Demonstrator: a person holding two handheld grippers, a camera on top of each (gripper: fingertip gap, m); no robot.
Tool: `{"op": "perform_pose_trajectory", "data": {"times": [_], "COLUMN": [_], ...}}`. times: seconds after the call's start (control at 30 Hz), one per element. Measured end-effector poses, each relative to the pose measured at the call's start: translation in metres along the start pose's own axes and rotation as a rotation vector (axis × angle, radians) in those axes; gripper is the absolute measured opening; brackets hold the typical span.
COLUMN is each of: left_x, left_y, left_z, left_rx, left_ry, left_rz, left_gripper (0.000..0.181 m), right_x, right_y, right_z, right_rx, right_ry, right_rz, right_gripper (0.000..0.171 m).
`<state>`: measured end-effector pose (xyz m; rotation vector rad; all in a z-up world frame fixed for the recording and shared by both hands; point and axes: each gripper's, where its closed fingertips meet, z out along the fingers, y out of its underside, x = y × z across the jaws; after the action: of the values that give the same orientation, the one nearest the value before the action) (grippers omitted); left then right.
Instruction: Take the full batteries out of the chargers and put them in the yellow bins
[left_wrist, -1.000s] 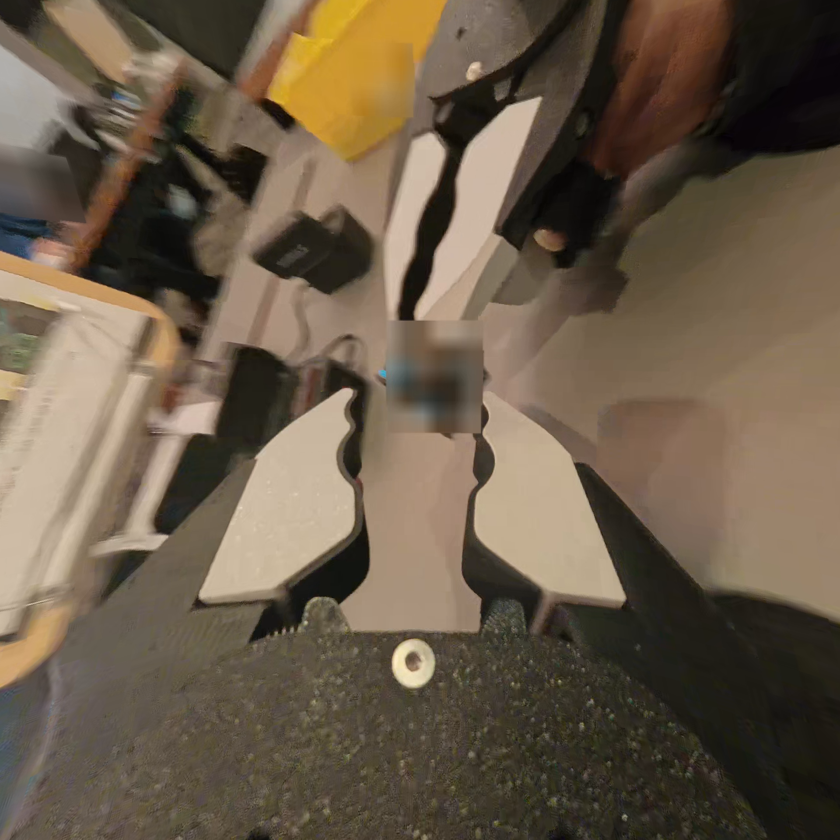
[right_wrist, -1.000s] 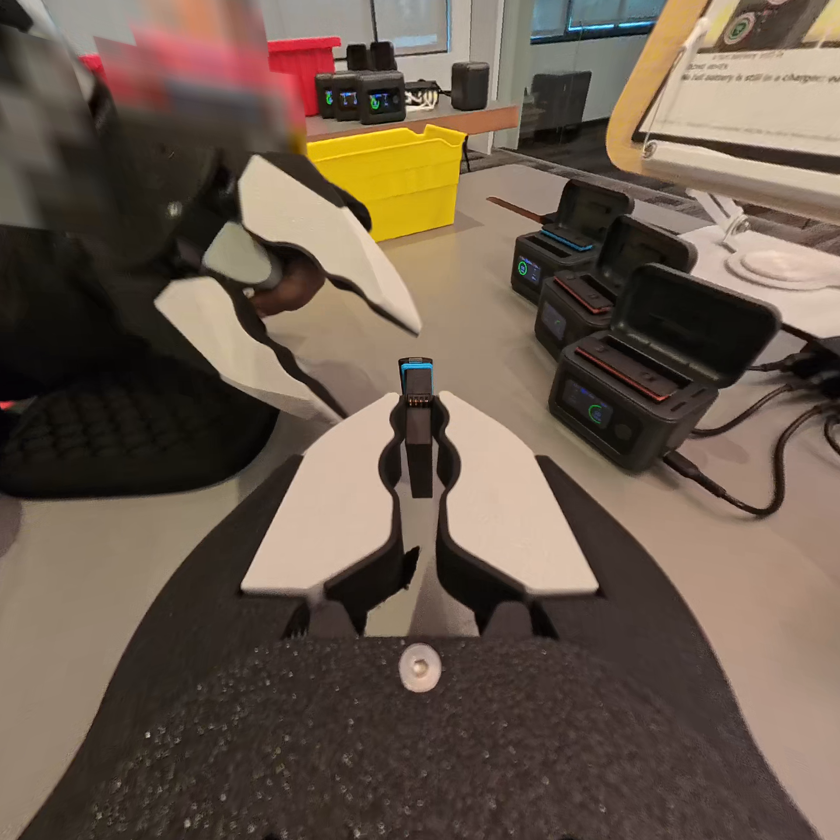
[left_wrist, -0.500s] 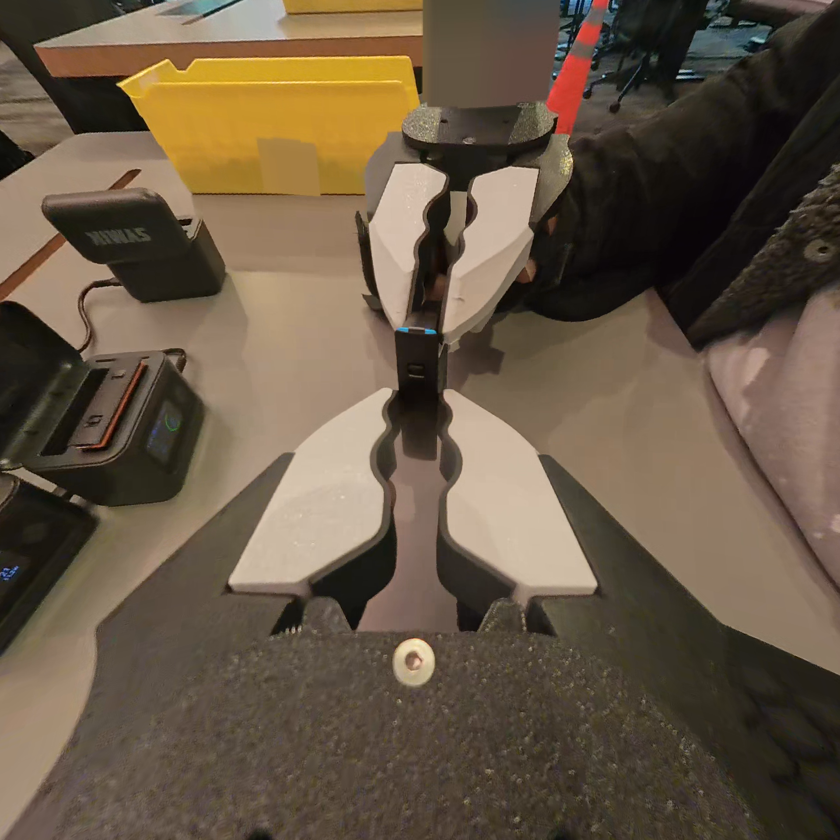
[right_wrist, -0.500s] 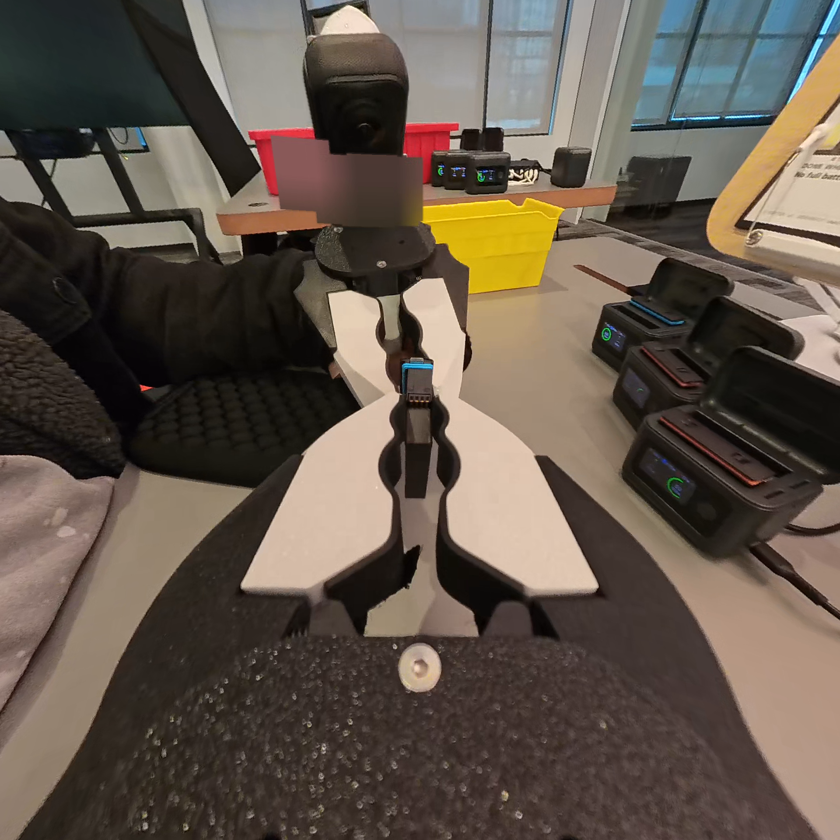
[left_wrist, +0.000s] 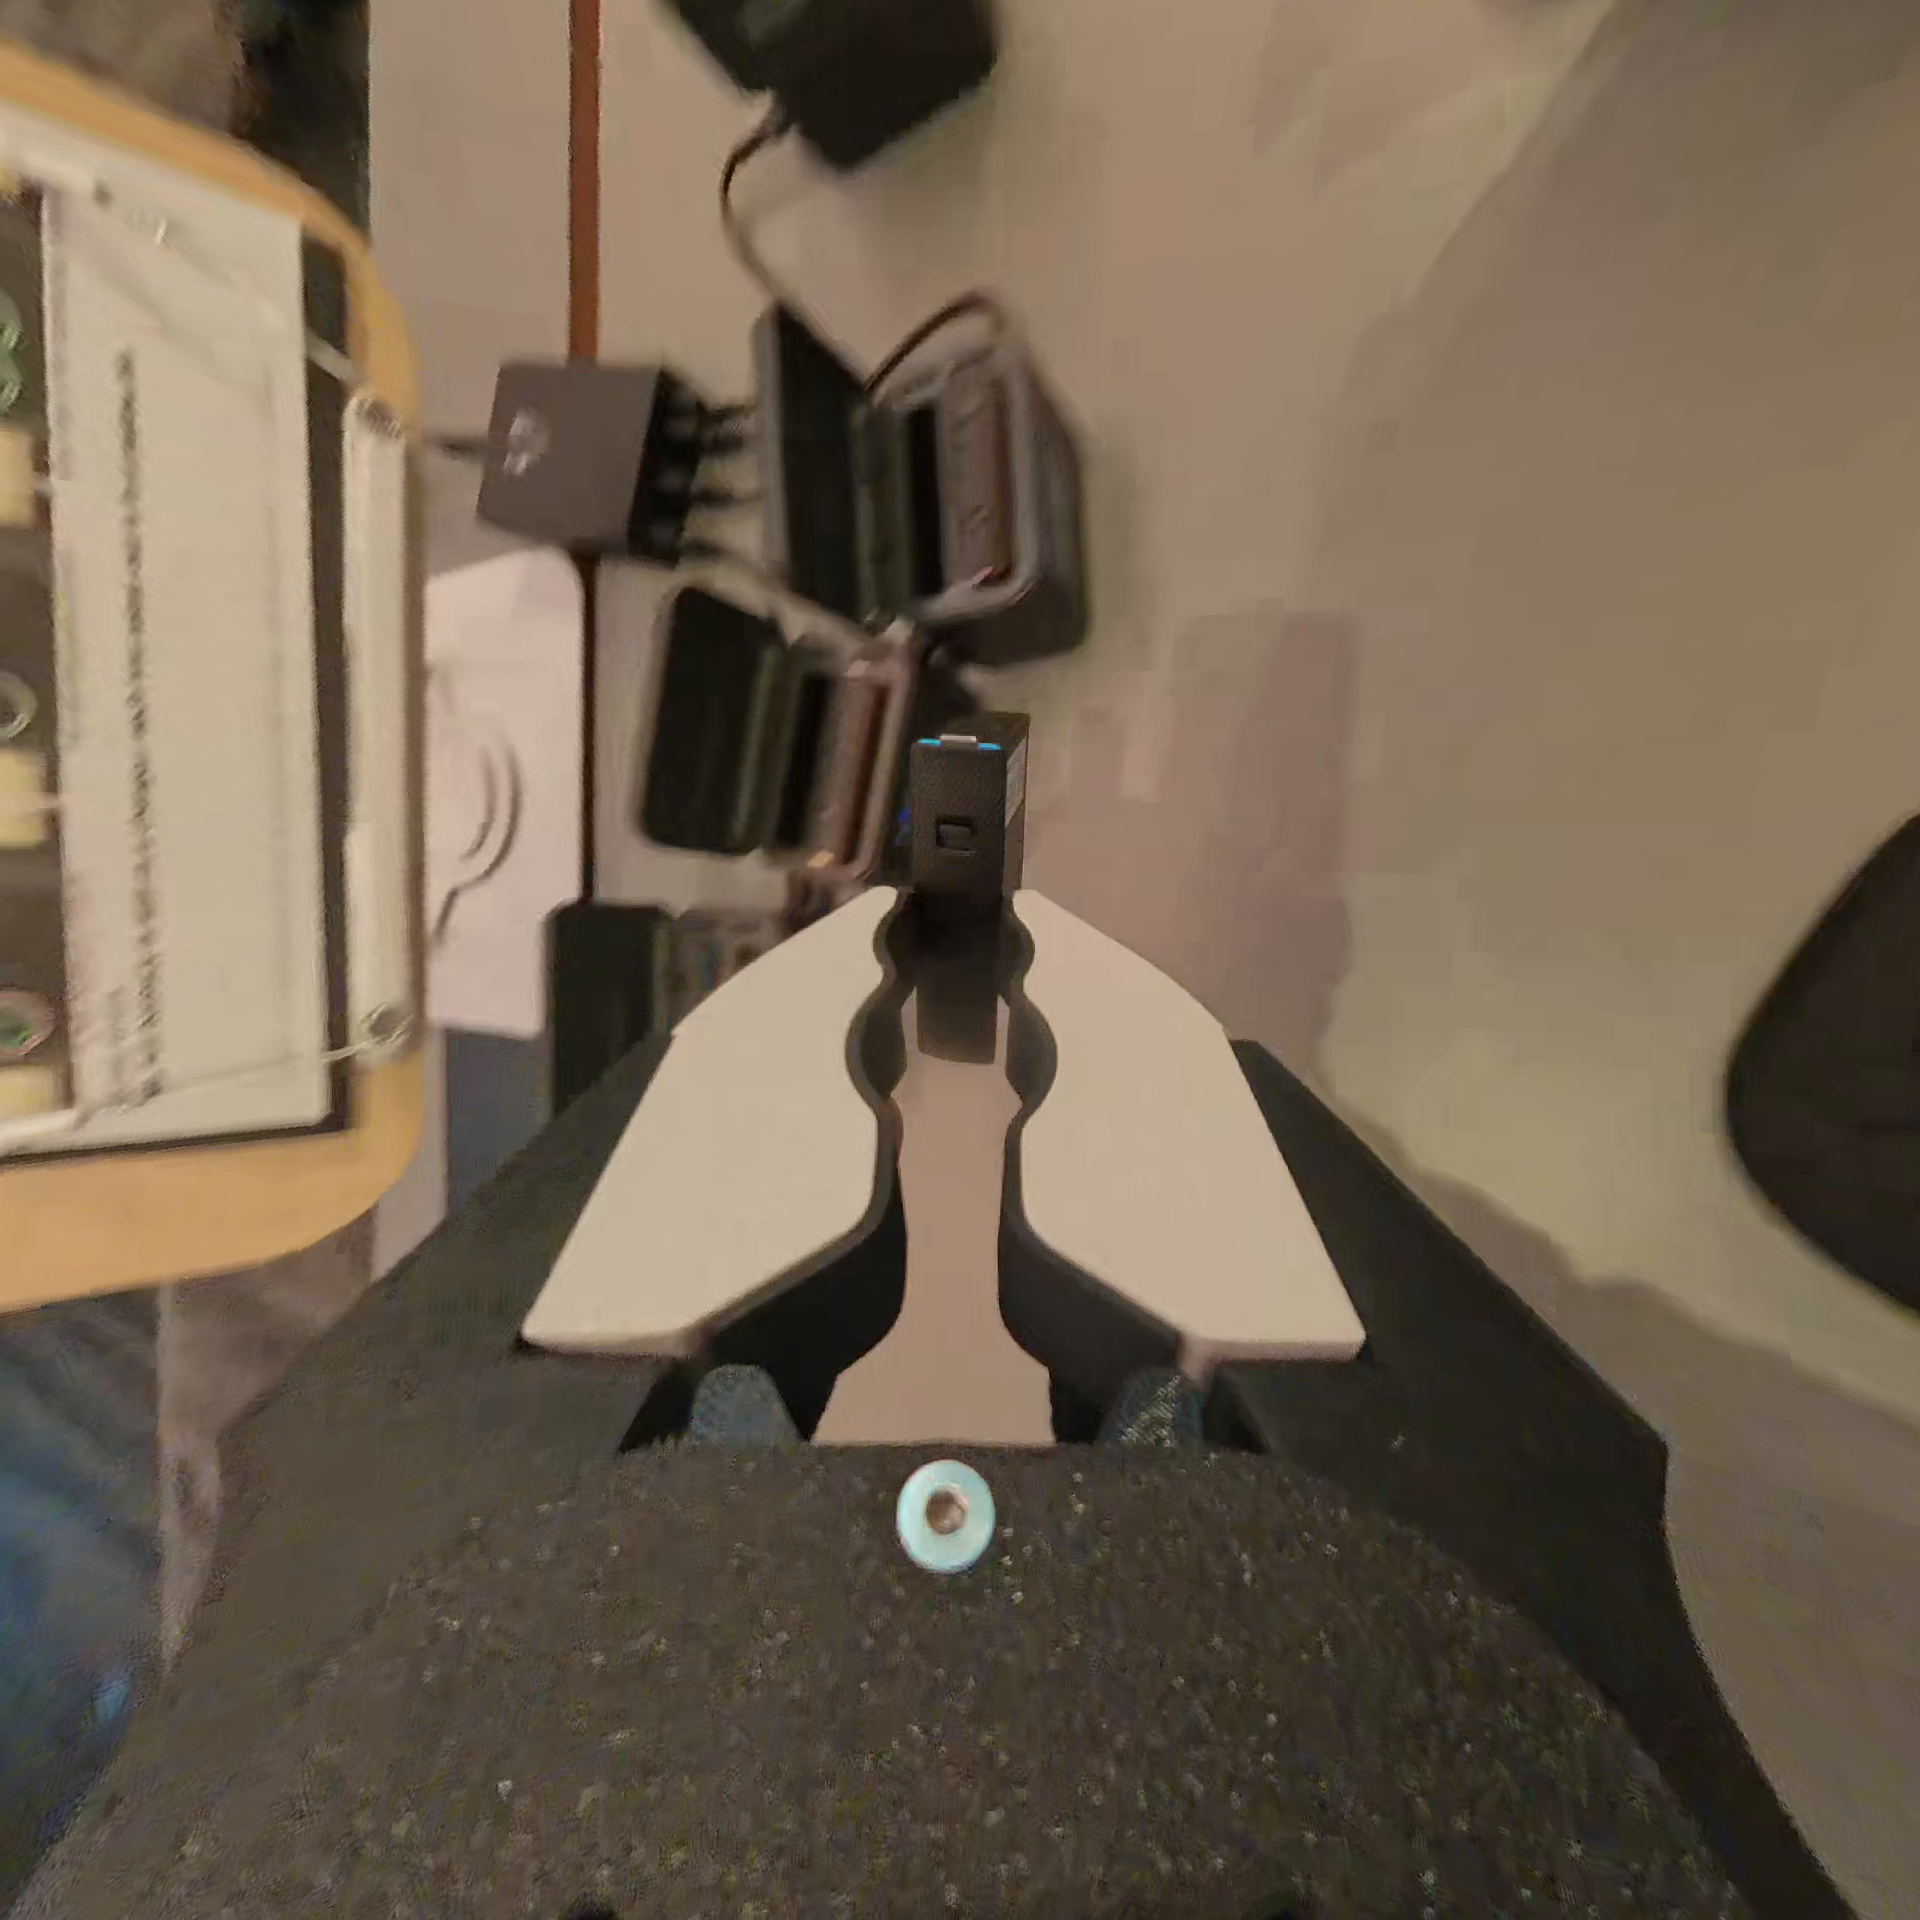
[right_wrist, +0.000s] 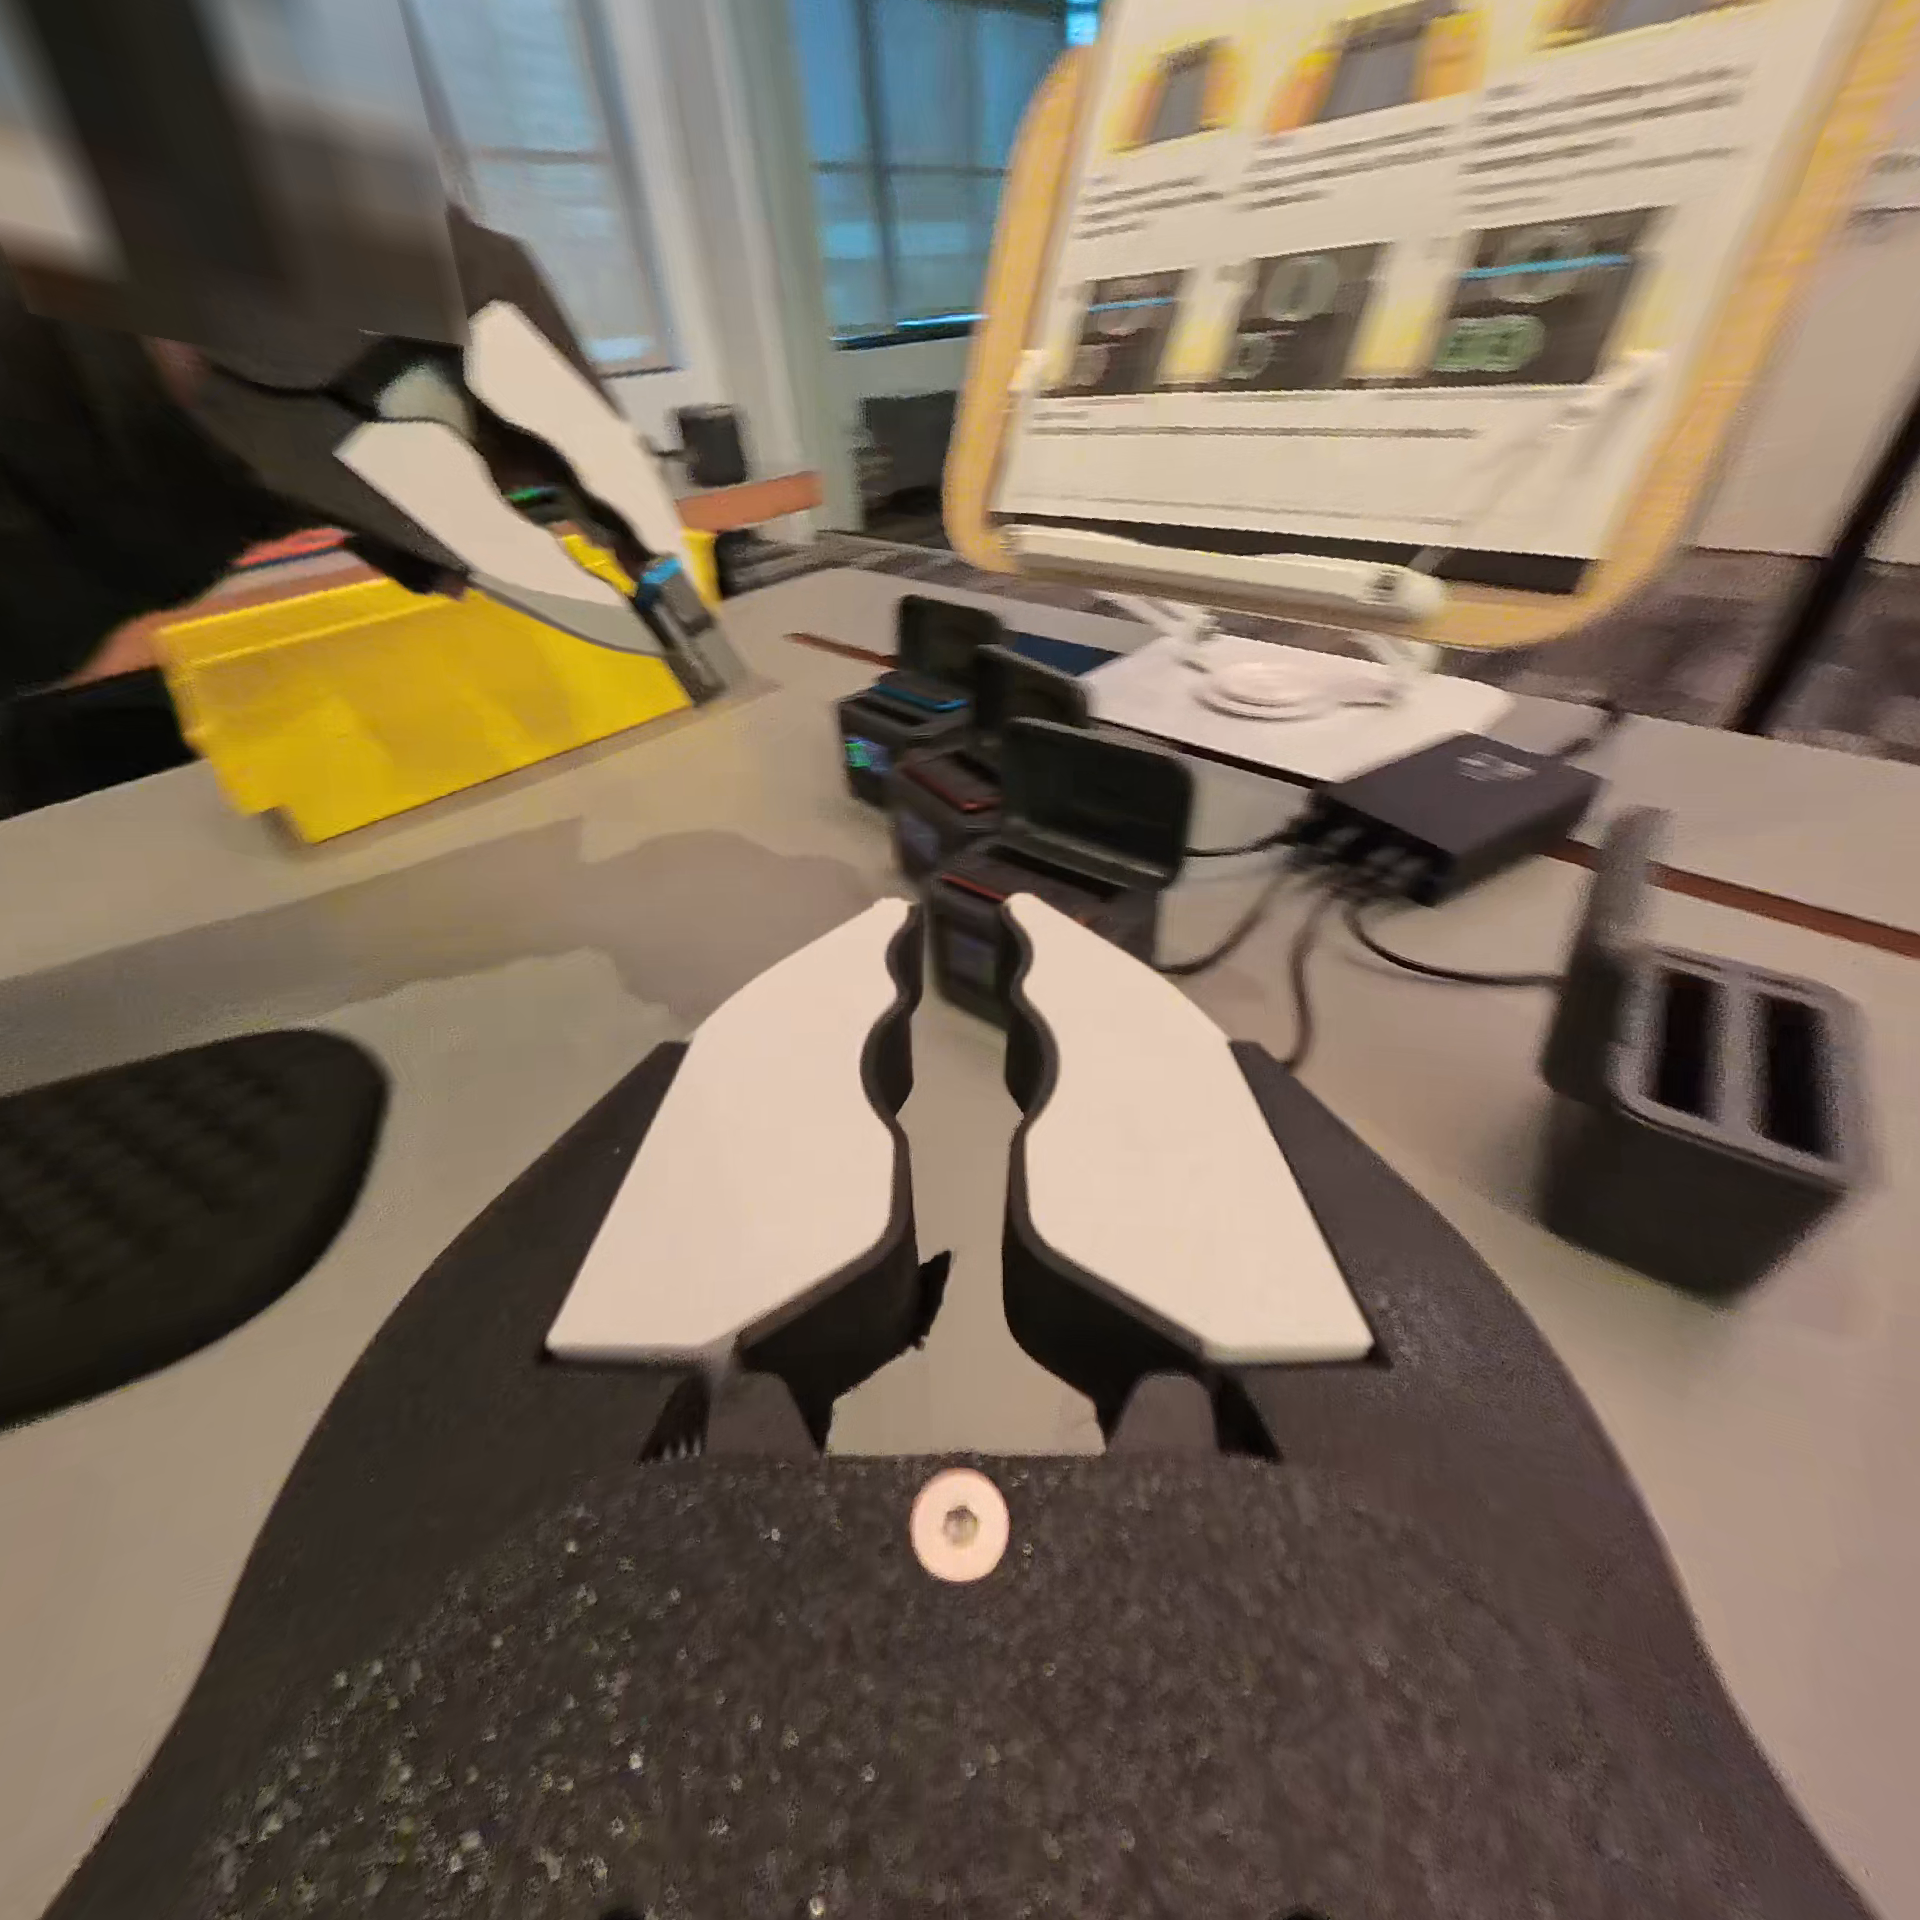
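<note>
My left gripper (left_wrist: 956, 914) is shut on a black battery (left_wrist: 961, 821) with a blue end, which sticks out past the fingertips. In the right wrist view this gripper (right_wrist: 634, 587) and the battery (right_wrist: 681, 629) are at the upper left, above the near corner of the yellow bin (right_wrist: 416, 707). My right gripper (right_wrist: 958, 914) is empty, its jaws a narrow gap apart, and it points at the row of open black chargers (right_wrist: 1039, 821). Two chargers with raised lids (left_wrist: 935, 499) lie beyond the held battery in the left wrist view. Both views are blurred.
A wood-framed instruction board (right_wrist: 1403, 312) stands behind the chargers. A black power hub (right_wrist: 1455, 810) with cables lies to their right. A black two-slot holder (right_wrist: 1704, 1060) stands at the right. A black mesh cushion (right_wrist: 156, 1195) lies on the grey table at the left. Tip to tip, the grippers are about 20 cm apart.
The battery has passed from my right gripper to my left gripper. The left gripper has swung away with it toward the yellow bin. The right gripper has turned toward the chargers.
</note>
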<state>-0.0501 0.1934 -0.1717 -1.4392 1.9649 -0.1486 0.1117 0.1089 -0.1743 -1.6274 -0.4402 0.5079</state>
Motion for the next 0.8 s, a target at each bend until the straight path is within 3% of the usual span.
{"op": "perform_pose_trajectory", "data": {"times": [0.13,0.23,0.5,0.8], "left_x": [-0.042,-0.059,-0.074,-0.082], "left_y": [0.033,0.050,0.079,0.089], "left_z": [0.002,0.012,0.047,0.062], "left_rx": [-0.163,-0.224,-0.319,-0.417], "left_ry": [-0.019,-0.004,0.082,0.140], "left_rz": [-0.007,-0.023,-0.073,-0.040], "left_gripper": [0.015,0.015,0.015,0.015], "right_x": [0.053,0.076,0.097,0.105], "right_y": [-0.004,-0.009,-0.013,-0.015], "right_z": [-0.018,-0.032,-0.042,-0.047], "right_rx": [0.033,0.063,0.059,0.040], "right_ry": [0.291,0.402,0.492,0.529], "right_rz": [0.034,0.052,-0.035,-0.086], "right_gripper": [0.003,0.000,0.000,0.000]}}
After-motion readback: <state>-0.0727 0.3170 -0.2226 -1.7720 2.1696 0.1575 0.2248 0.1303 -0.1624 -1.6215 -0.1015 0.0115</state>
